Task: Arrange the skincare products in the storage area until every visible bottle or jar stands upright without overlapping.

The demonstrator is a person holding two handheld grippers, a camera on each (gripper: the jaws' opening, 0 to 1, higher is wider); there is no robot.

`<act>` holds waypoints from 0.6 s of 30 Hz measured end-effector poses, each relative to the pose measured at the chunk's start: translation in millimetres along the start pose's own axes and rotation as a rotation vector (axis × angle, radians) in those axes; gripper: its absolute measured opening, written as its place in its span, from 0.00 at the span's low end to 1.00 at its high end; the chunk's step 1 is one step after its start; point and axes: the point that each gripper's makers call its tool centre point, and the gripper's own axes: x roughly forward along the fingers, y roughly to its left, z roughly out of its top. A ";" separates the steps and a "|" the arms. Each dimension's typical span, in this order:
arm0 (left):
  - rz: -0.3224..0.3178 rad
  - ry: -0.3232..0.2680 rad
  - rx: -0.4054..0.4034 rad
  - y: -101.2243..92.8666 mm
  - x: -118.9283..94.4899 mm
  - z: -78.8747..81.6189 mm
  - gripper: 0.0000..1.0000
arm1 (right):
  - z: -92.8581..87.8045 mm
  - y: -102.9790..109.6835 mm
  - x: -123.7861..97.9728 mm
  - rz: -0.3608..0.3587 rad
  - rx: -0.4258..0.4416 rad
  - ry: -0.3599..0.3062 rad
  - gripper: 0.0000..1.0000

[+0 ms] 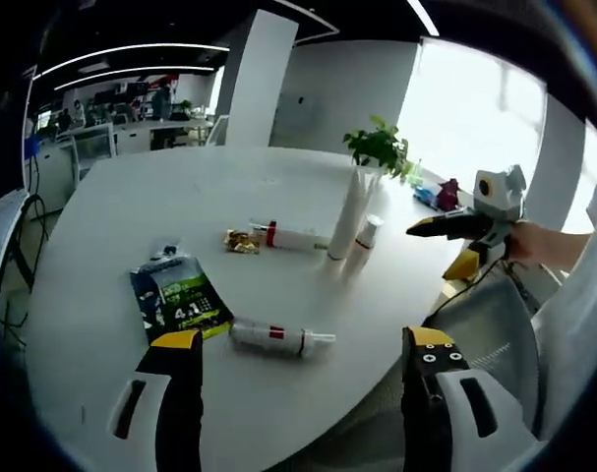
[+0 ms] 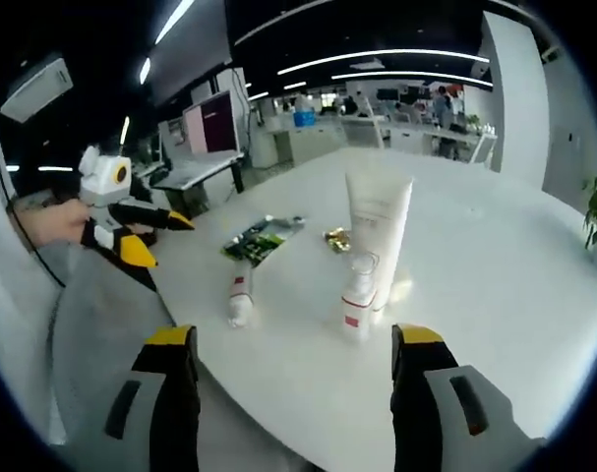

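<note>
Two bottles lying flat [image 1: 278, 337] [image 1: 290, 237], one small bottle [image 2: 356, 300] and one tube [image 2: 377, 228] upright, one pouch [image 1: 180, 300] on counter [image 1: 160, 197], both grippers [image 1: 296, 369] [image 2: 293, 359] fingers spread, gripping nothing

A dark green snack pouch [image 1: 180, 300] and gold wrapper [image 1: 242, 241] lie near a potted plant [image 1: 380, 147].

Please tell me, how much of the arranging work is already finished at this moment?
Done: the tall white tube and the small bottle beside it stand upright. In hand: nothing; the left gripper and the right gripper are open and empty. Left: two bottles lie flat, the near one and the far one.
</note>
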 end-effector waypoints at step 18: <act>-0.024 -0.040 -0.022 19.3 -43.1 -16.8 0.94 | 20.6 -16.2 -41.7 -0.151 0.111 -0.098 0.87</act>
